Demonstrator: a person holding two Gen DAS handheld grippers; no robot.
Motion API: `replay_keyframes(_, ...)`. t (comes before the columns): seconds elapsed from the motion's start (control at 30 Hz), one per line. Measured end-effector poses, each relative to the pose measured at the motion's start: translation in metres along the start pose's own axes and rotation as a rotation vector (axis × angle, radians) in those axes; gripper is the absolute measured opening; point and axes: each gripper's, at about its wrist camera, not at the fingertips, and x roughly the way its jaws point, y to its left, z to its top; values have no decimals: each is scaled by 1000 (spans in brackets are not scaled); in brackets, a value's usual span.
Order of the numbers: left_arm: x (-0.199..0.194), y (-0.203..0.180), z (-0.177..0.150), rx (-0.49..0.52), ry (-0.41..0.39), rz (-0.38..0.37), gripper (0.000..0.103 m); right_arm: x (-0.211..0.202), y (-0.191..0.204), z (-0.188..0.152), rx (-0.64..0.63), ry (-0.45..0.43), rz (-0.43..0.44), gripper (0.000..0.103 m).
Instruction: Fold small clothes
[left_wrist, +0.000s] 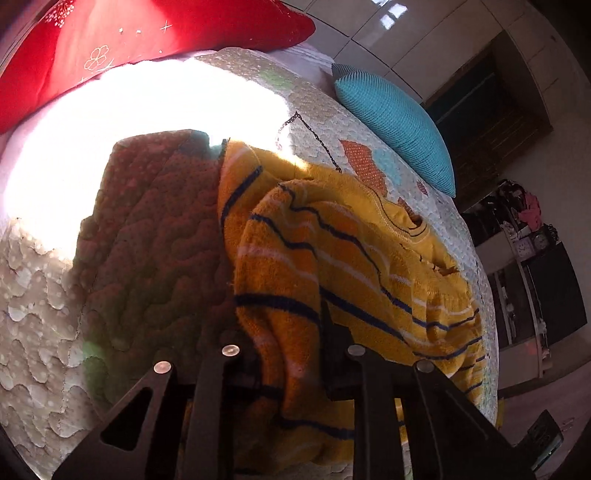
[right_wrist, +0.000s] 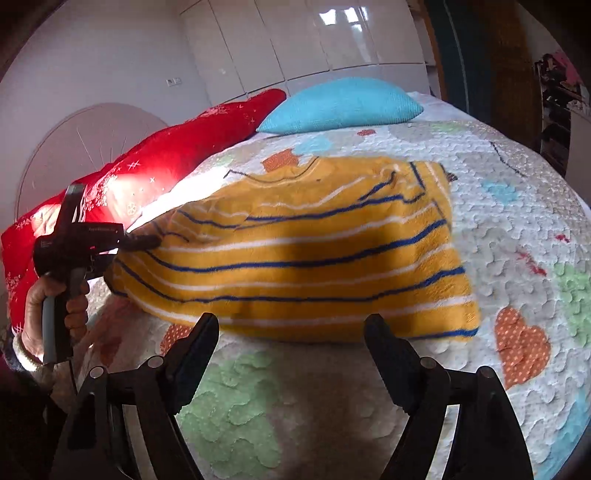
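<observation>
Yellow striped sweater (right_wrist: 295, 251) lies on the quilted bedspread (right_wrist: 517, 221) of the bed, roughly mid-bed, blue + white stripes running across it. Neckline edge sits on the far side toward the turquoise cushion (right_wrist: 340, 105); red pillow (right_wrist: 155, 166) behind and to the left, by the headboard.

Left hand-held gripper (right_wrist: 147, 242): seen from the right wrist view, it comes in from the left w/ fingers nipped onto the sweater's left edge, fabric bunched and lifted a bit there. Person's left hand (right_wrist: 55, 306) grips the handle below. In the left wrist view the left hand-held gripper (left_wrist: 288, 332) has its two fingers drawn close w/ a thick fold of sweater (left_wrist: 332, 266) squeezed between them; knit drapes over and down between the fingers, rest of garment spreads away to the right across the bedspread (left_wrist: 37, 295). Strong sun patch on the bed beyond, washed out.

Right hand-held gripper (right_wrist: 291, 325): fingers spread wide, nothing between them. Tips sit just at the sweater's near hem, one near mid-hem, other nearer the right-hand corner. Can't tell if tips touch the cloth or hover just beside it. Bedspread w/ green patch directly under the gap.
</observation>
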Motion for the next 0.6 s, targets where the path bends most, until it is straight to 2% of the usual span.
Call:
replay_keyframes(0.13, -18, -44, 9, 59, -32, 25, 19, -15, -45, 29, 55, -115, -99, 85)
replay_keyframes(0.23, -21, -98, 12, 139, -43, 5, 18, -27, -88, 38, 168, -174, -98, 85)
replay_keyframes(0.33, -10, -166, 5, 245, -23, -26, 17, -40, -130, 29, 285, -215, -83, 85)
replay_keyframes(0.37, -1, -188, -1, 286, -8, -49, 7, -41, -143, 24, 323, -212, -77, 85)
replay_keyframes(0.4, 12, -211, -9, 323, 26, -79, 5, -39, -155, 21, 361, -198, -62, 85)
replay_keyframes(0.53, 70, -276, -57, 441, 119, -54, 5, -31, -196, 13, 525, -156, 55, 83)
replay_keyframes(0.6, 92, -287, -84, 459, 198, -102, 3, -27, -203, 10, 549, -136, 80, 83)
